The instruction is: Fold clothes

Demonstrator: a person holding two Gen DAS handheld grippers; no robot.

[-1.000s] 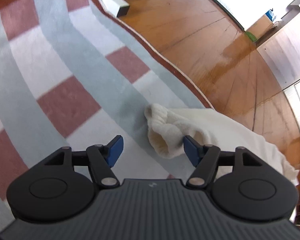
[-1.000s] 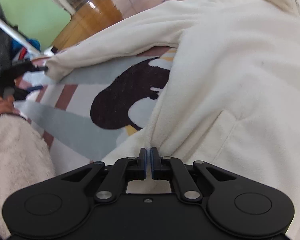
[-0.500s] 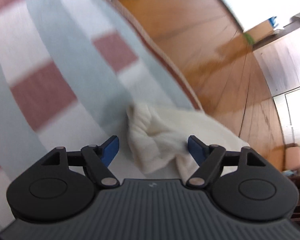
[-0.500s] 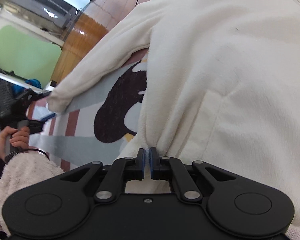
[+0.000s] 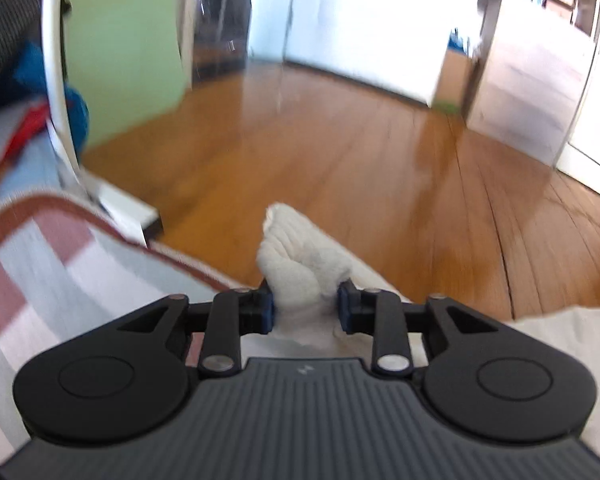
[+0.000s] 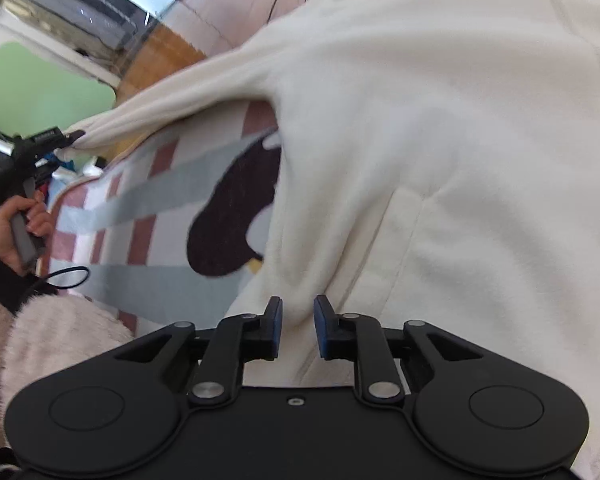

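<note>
L gripper [image 5: 306, 310] closing, clenched on cuff [image 5: 300, 256] of white top [image 6: 440, 160]; R gripper [image 6: 297, 328] opening, released, hem fabric between pads.

Floor: we see a glossy wooden floor [image 5: 340, 152] of orange-brown planks, catching bright glare.
Rug: we see a checked rug [image 6: 140, 216] in red, white and grey-blue, with a brown border.
Wall: we find a pale green panel [image 5: 120, 48] at the left.
Furniture: we make out a cardboard box [image 5: 454, 76] and blurred light shelving [image 5: 540, 0].
Light: strong daylight whitens our far wall.
</note>
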